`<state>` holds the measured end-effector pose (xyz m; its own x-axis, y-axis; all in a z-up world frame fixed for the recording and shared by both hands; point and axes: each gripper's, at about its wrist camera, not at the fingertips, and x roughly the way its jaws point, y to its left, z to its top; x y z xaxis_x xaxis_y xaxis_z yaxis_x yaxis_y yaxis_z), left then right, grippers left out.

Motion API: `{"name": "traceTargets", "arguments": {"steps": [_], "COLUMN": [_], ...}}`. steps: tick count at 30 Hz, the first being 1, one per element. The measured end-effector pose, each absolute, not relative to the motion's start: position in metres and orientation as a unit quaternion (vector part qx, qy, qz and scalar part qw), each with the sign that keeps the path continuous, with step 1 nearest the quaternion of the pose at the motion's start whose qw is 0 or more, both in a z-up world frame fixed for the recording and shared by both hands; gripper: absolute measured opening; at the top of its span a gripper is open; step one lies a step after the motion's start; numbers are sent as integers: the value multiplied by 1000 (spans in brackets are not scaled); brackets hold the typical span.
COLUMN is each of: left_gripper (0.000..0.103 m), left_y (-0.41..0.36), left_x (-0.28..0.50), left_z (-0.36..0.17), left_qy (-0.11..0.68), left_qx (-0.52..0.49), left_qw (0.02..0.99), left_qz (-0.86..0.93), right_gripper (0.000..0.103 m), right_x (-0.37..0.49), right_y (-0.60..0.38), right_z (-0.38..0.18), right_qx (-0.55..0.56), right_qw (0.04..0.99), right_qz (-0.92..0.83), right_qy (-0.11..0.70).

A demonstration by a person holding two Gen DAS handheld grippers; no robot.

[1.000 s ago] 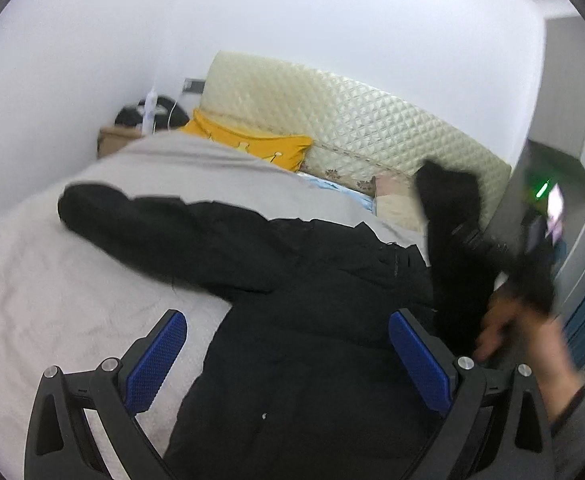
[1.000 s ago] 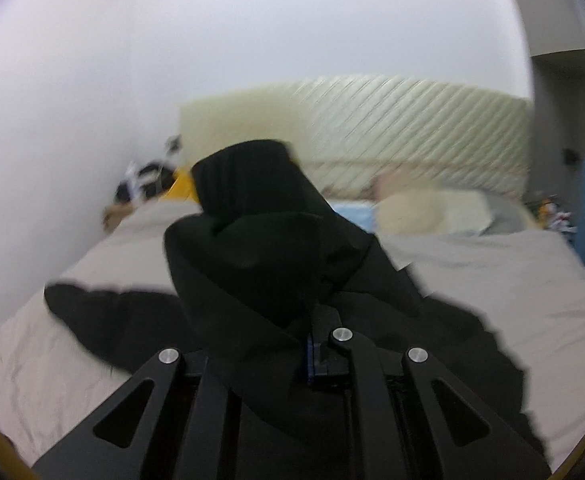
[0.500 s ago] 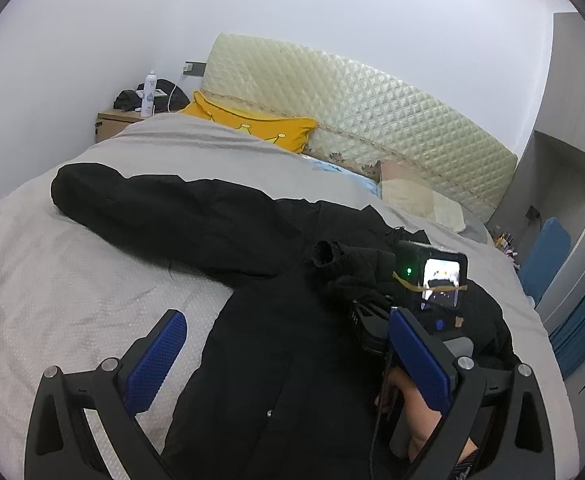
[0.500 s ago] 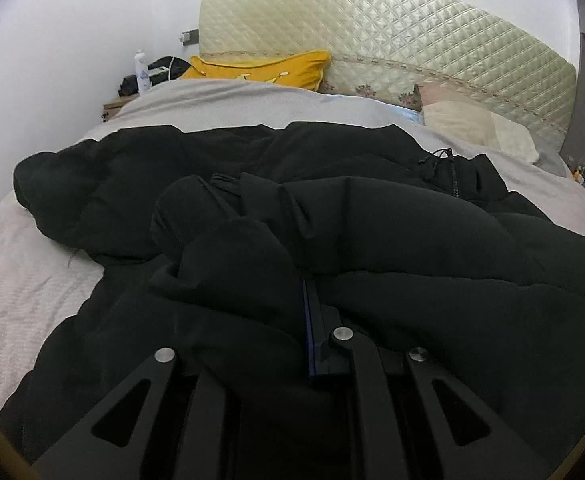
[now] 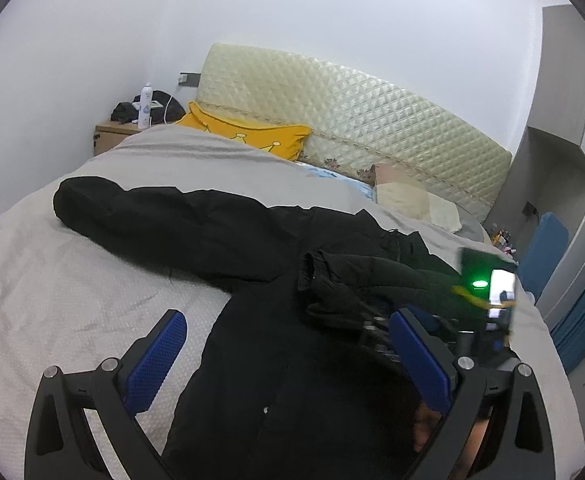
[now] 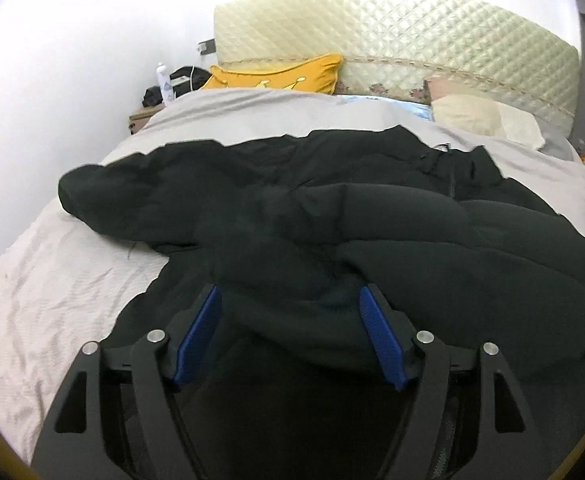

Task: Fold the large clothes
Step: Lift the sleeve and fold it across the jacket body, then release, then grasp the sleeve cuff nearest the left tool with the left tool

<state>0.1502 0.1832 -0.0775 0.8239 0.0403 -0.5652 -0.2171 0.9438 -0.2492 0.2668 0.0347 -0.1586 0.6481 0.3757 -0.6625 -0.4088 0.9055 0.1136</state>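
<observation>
Left wrist view: the left tongs [image 5: 288, 356] are spread wide, blue pads apart, hovering above the black coat [image 5: 276, 360] and pinching nothing. The coat lies spread on the grey-sheeted bed [image 5: 52, 292], one sleeve [image 5: 164, 220] stretched out toward the left side of the bed, the other sleeve [image 5: 348, 280] folded across the coat's body with its cuff facing left. Just beyond the right blue pad sits the right tongs [image 5: 376, 330], with a lit screen and a green light on their body. A yellow pillow [image 5: 248, 136] leans on the quilted headboard [image 5: 352, 120], and a nightstand [image 5: 112, 132] with a white bottle [image 5: 145, 105] stands in the corner.

Right wrist view: the right tongs [image 6: 290, 336] are open, their blue pads on either side of a thick fold of the coat [image 6: 372, 240] without pressing it. The outstretched sleeve [image 6: 140, 188] reaches left over the bed [image 6: 52, 300]; the yellow pillow [image 6: 276, 76] rests at the headboard [image 6: 412, 36].
</observation>
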Motion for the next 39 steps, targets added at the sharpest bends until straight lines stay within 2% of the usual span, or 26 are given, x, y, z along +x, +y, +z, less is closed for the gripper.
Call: {"name": "traceTargets", "arguments": {"steps": [19,31,39], "left_gripper": [102,102,102], "left_y": [111,65,52], "left_x": [81,54,44], "left_z": [-44,-54,-50], "left_qy": [261,265,239], "left_qx": [-88,-36,-25], "left_qw": [961,963,970], "left_qz": [14,-27,-35], "right_gripper": [80,84,87], "right_x": [118,28,-16], "right_y": [-107,-170,-198], "right_z": [-59,-51,-53], "right_qx": [2,20,48], "right_qw": [962,973,978], "right_qz": [130,93,74], "right_qy": [240,209,190]}}
